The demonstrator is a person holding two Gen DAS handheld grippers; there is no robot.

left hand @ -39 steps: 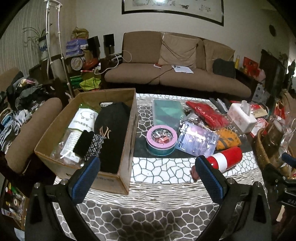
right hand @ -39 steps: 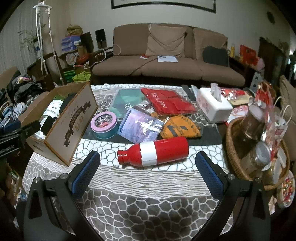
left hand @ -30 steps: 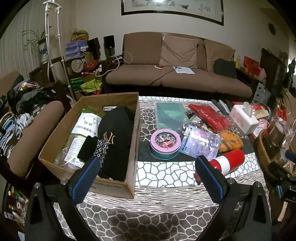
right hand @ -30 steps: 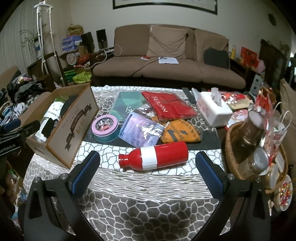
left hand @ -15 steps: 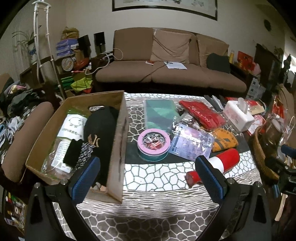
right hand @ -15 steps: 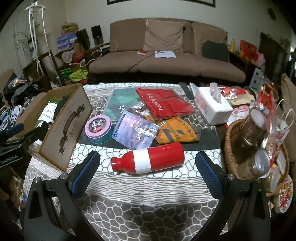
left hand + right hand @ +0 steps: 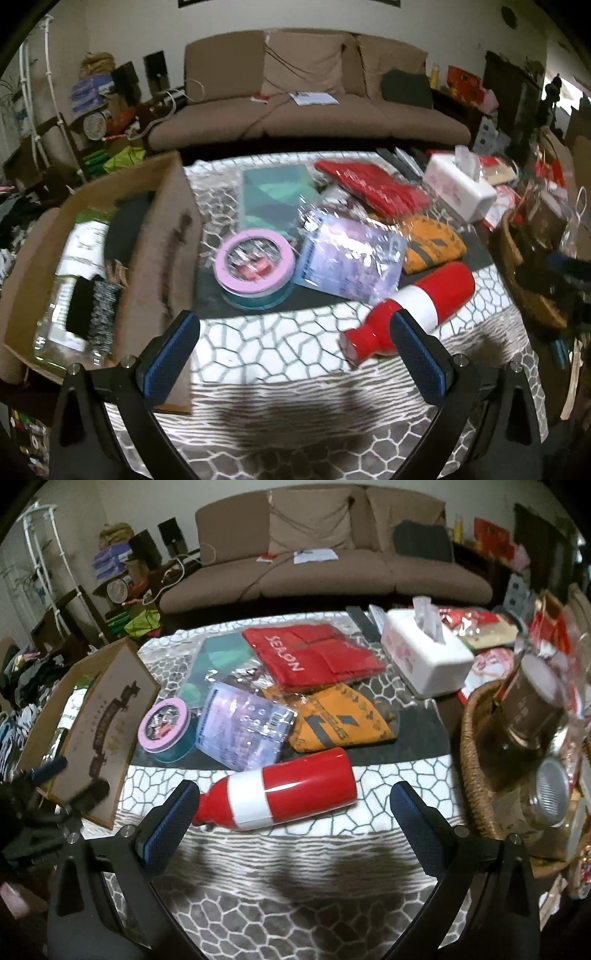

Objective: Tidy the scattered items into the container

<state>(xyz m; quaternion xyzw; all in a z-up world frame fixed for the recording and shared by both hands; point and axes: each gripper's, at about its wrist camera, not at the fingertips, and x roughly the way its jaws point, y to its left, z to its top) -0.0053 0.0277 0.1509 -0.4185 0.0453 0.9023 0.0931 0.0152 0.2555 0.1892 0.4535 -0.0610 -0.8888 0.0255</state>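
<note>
A red and white bottle (image 7: 286, 794) lies on its side on the patterned tablecloth, just beyond my open right gripper (image 7: 295, 829). In the left wrist view the same bottle (image 7: 410, 310) lies ahead of my open left gripper (image 7: 295, 358), near its right finger. The cardboard box (image 7: 162, 254) at the left holds a black cap and clear packets. Behind the bottle lie a round pink tin (image 7: 255, 267), a purple packet (image 7: 351, 260), an orange pouch (image 7: 340, 720), a red packet (image 7: 314, 657) and a teal packet (image 7: 277, 192). Nothing is held.
A white tissue box (image 7: 424, 664) stands at the back right. A wicker basket (image 7: 476, 768) with jars sits at the table's right edge. A brown sofa (image 7: 306, 107) stands behind the table. Clutter fills the floor at the left.
Both grippers have moved forward and lower toward the table; the bottle looms larger. The left gripper has swung right, away from the box. The current frames are motion-blurred.
</note>
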